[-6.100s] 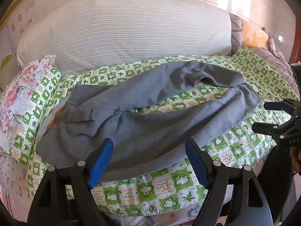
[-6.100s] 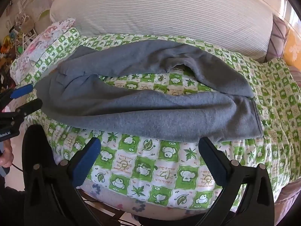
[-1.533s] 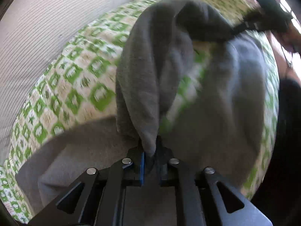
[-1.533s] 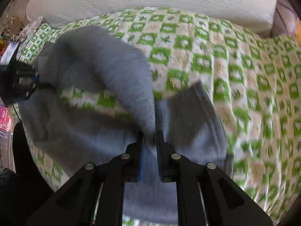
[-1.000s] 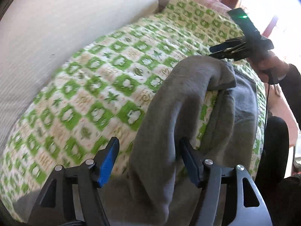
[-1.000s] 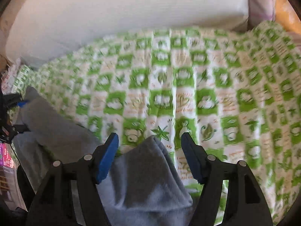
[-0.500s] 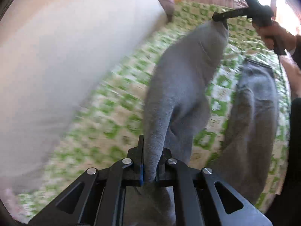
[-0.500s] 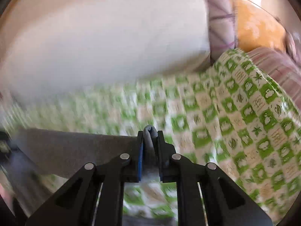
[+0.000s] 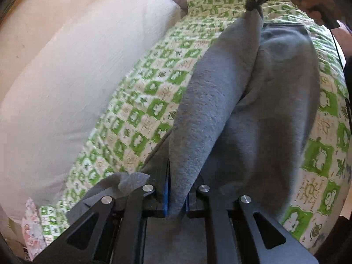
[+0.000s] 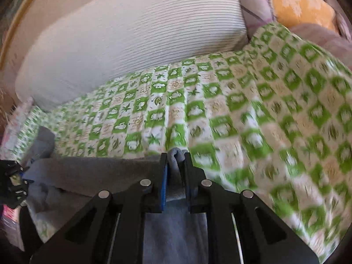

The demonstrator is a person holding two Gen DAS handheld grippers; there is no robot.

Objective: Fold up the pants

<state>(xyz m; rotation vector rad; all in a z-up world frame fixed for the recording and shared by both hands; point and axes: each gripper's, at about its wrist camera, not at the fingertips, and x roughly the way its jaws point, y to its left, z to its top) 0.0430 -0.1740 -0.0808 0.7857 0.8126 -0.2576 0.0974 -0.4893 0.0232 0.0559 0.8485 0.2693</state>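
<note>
Now | left gripper [image 9: 176, 189] clamps pants [image 9: 220, 110] | right gripper [image 10: 176, 176] clamps far end | leg stretched between

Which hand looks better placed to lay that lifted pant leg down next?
Probably neither alone: the left gripper and the right gripper each pinch one end of the gray pants, with the leg stretched between them, so both would lower together.

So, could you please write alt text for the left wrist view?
The left gripper is shut on a fold of grey pants stretched above a green checked bedspread. At the far end, the right gripper pinches the same fabric.
</note>
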